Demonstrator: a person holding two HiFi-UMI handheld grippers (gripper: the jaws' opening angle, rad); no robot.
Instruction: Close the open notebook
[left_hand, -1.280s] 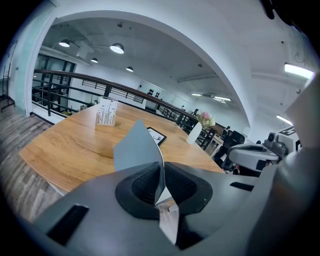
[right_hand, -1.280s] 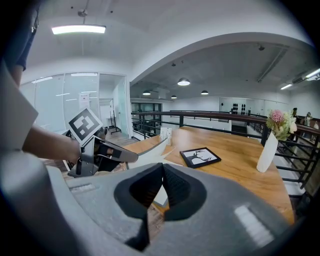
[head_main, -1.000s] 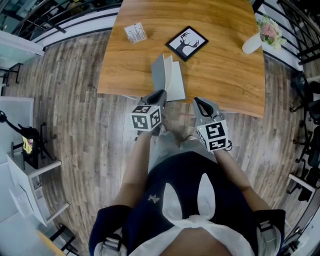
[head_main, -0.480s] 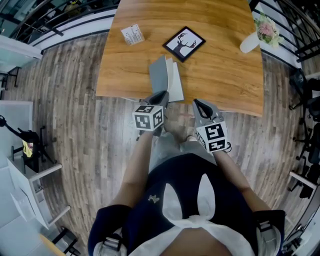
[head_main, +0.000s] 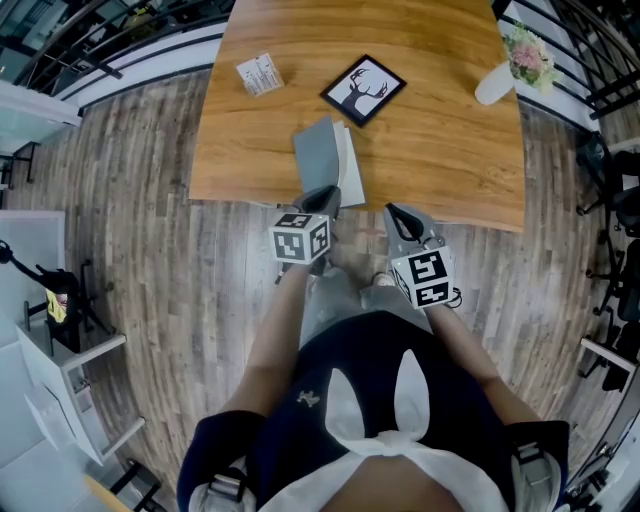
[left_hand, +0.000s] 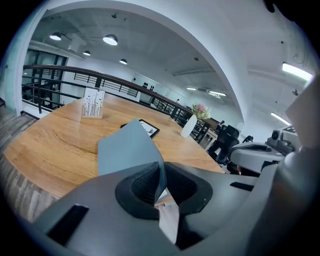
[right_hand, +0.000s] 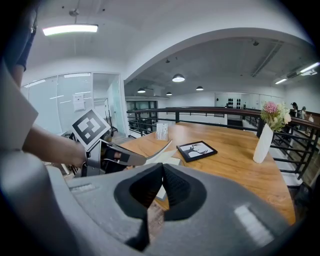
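The framed stag picture (head_main: 362, 88) lies flat towards the far side of the wooden table (head_main: 450, 150). The notebook (head_main: 325, 165) sits on the near side of that picture, just beside it and close to the table's front edge.

The left gripper (head_main: 325, 195) reaches the notebook from the side opposite the picture. Its jaws are pressed together on the near edge of the grey cover (left_hand: 130, 147). The cover is raised off the pale pages (head_main: 348, 175) and slants up towards the picture, so the book is neither flat open nor closed.

The right gripper (head_main: 397, 215) hovers beyond the table's front edge, to the right of the notebook and farther from the picture than the left one. Its jaws (right_hand: 161, 172) meet with nothing between them, and it touches neither book nor table.

A small white card holder (head_main: 258, 73) stands to the left of the picture, a little apart from it. A white vase (head_main: 497, 85) of pink flowers (head_main: 527, 55) stands well to the picture's right, near the table's edge.
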